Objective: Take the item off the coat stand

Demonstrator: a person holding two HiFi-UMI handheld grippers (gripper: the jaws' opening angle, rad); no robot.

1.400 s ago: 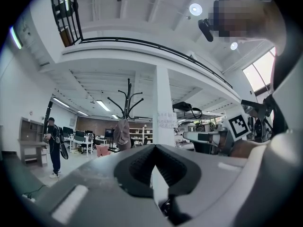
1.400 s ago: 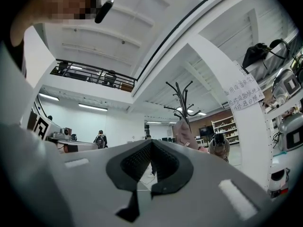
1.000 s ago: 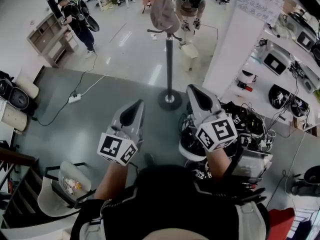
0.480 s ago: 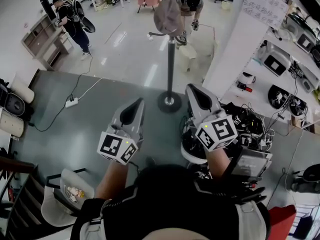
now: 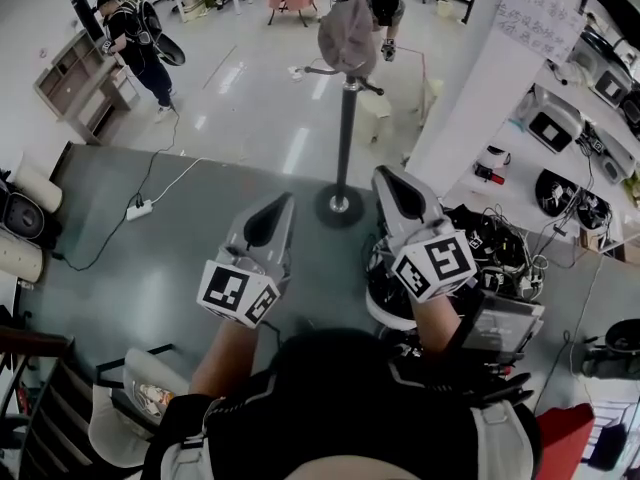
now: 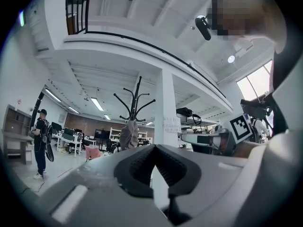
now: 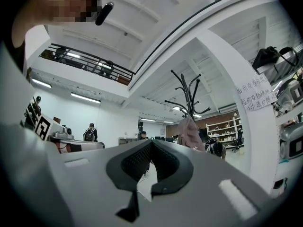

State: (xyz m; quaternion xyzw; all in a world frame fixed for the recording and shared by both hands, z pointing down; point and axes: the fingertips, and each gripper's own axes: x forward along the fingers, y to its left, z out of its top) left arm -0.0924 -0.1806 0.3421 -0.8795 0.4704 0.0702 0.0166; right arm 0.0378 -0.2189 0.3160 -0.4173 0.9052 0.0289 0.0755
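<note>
A black coat stand (image 5: 345, 138) rises from a round base on the floor ahead of me. A grey-pink cloth item (image 5: 347, 33) hangs from one of its upper hooks. My left gripper (image 5: 283, 200) and right gripper (image 5: 383, 173) are held side by side, pointing toward the stand and well short of it. Both are shut with nothing between the jaws. The left gripper view shows the stand (image 6: 135, 96) and the hanging item (image 6: 128, 135) beyond the gripper (image 6: 155, 145). In the right gripper view the item (image 7: 191, 134) hangs right of the gripper (image 7: 151, 142).
A white pillar (image 5: 470, 78) with a paper notice stands right of the stand. Benches with equipment (image 5: 560, 138) and a tangle of cables (image 5: 490, 238) lie on the right. A person with a backpack (image 5: 130, 38) is far left, and another person (image 5: 385, 8) is behind the stand. A power strip (image 5: 138, 209) lies on the floor.
Both grippers and my view have advanced toward the coat stand, which now sits slightly further right in the head view. The jaws stay shut.
</note>
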